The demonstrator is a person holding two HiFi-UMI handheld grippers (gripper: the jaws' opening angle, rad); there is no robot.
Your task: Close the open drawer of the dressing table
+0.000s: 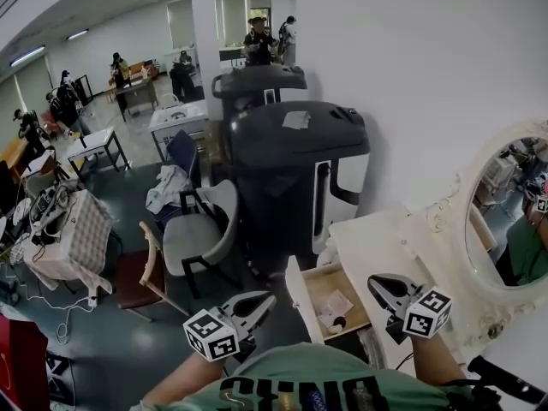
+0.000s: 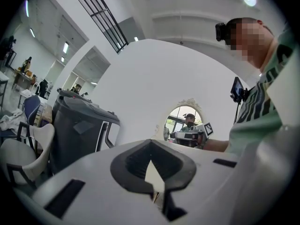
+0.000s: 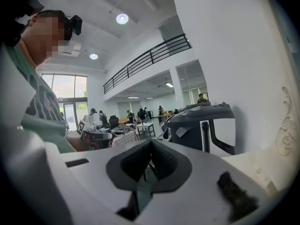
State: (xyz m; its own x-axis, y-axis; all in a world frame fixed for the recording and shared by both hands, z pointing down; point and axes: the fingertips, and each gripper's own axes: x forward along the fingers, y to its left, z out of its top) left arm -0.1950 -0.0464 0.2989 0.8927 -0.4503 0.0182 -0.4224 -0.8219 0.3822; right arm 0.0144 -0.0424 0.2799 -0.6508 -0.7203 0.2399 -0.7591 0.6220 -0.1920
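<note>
Between my two tongs, in the head view, the open drawer (image 1: pixel 318 288) sticks out from the dressing table (image 1: pixel 368 245) toward my left side.

Left tongs (image 1: pixel 267 300): jaws together, nothing held, tips just beside the drawer's front panel but apart from it. Right tongs (image 1: pixel 375 282): jaws together as well, empty, hovering over the drawer's inner end where it meets the table edge. Neither gripper view shows the drawer; the left one looks past it at the wall and the mirror (image 2: pixel 183 120).

Contents: papers (image 1: pixel 334 305) and a small dark item lie flat on the drawer floor.

Risks, as I judge them:
- A push from narrow closed tips near one end of the front panel could skew the drawer so it binds.
- The tips could slide off the panel's top edge into the drawer and disturb the papers.
- The right tongs sit in the closing path, so a pinch is possible unless I lift them away.
- Too hard a shove could jolt the table and mirror.
</note>
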